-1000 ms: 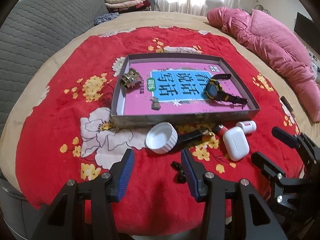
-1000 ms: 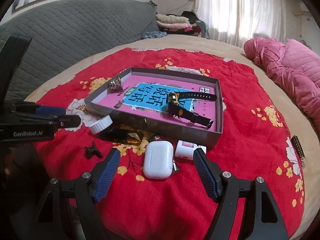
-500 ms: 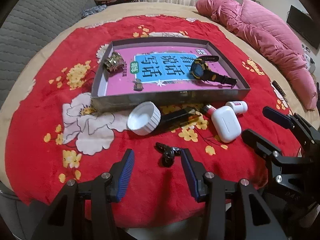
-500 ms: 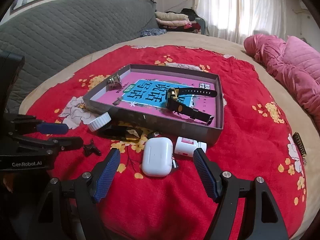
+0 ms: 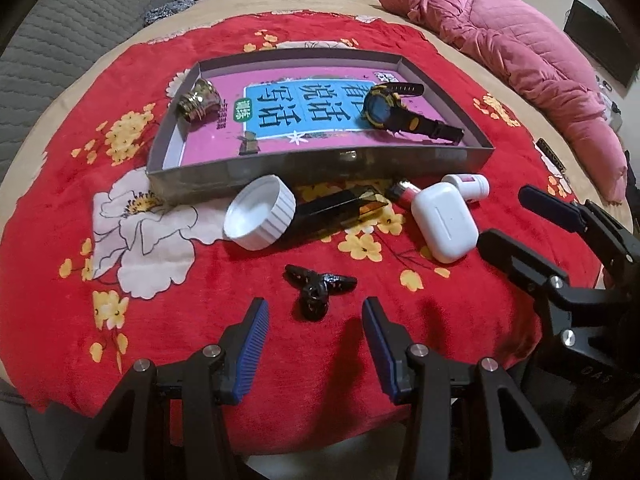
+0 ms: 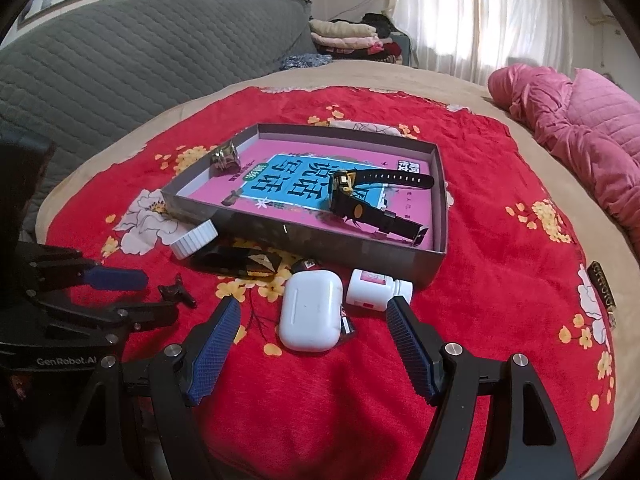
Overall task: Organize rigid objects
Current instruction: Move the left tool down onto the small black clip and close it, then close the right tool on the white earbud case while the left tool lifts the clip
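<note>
Blanket-covered bed is your work surface, red blanket [image 5: 360, 380] with flowers on it. You're holding the left gripper [image 5: 316, 322] with its jaws apart and nothing between the pads; the little black three-armed piece [image 5: 318, 286] is lying on the blanket just beyond the blue fingertips [image 5: 256, 316], not touching them. Your right gripper [image 6: 312, 310] is sitting with its jaws apart too, and the white earbud case [image 6: 311, 312] is lying flat between the tips, with gaps on both sides, so it's not clamped.

Further out, the grey tray [image 5: 312, 168] is sitting near the middle of the blanket. Inside it you're already keeping a black and yellow watch [image 5: 394, 110] on the right side and a small metal ring-shaped thing [image 5: 199, 99] in the far left corner, plus a tiny dark bit [image 5: 249, 145] by the near wall.

Just outside the tray's near wall: a white ribbed cap [image 5: 260, 218] on the left, leaning against a dark flat packet [image 5: 340, 210], then a small red item [image 5: 405, 191], and a small white bottle [image 5: 467, 186] lying on its side just right of the earbud case.
</note>
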`<action>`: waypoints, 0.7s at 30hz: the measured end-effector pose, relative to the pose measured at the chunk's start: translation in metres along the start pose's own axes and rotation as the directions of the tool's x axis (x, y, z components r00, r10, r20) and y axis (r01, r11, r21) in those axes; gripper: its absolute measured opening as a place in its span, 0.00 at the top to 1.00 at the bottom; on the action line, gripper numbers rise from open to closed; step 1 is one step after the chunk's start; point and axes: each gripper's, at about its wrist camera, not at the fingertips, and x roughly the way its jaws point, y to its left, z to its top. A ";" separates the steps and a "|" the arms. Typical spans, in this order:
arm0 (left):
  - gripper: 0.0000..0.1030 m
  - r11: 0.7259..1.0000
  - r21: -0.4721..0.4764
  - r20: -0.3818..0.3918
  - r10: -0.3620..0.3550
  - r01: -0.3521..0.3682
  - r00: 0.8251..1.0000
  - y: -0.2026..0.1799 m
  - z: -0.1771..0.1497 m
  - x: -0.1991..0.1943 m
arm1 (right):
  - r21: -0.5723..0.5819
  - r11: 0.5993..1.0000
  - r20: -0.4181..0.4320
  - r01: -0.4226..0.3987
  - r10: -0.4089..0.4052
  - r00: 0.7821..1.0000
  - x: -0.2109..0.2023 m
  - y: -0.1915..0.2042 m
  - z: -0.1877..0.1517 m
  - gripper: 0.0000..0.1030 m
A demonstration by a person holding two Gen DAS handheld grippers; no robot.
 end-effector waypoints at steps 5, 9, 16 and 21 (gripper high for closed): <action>0.64 1.000 -0.024 0.010 -0.019 0.020 1.000 0.007 0.001 0.003 | -0.006 1.000 -0.012 0.000 0.000 1.000 0.006 -0.001 -0.001 0.26; 0.70 0.999 -0.021 0.006 -0.029 0.029 1.000 0.008 0.001 0.007 | -0.023 1.000 -0.023 0.006 -0.006 1.000 0.014 0.000 -0.002 0.26; 0.79 0.999 0.008 0.010 -0.036 0.036 0.999 0.003 0.000 0.011 | -0.062 0.998 -0.039 0.014 -0.016 0.999 0.031 0.006 -0.001 0.26; 0.79 0.997 -0.026 0.013 -0.069 0.069 0.998 0.009 0.001 0.013 | -0.104 0.994 -0.050 0.036 -0.041 0.998 0.044 0.012 -0.002 0.25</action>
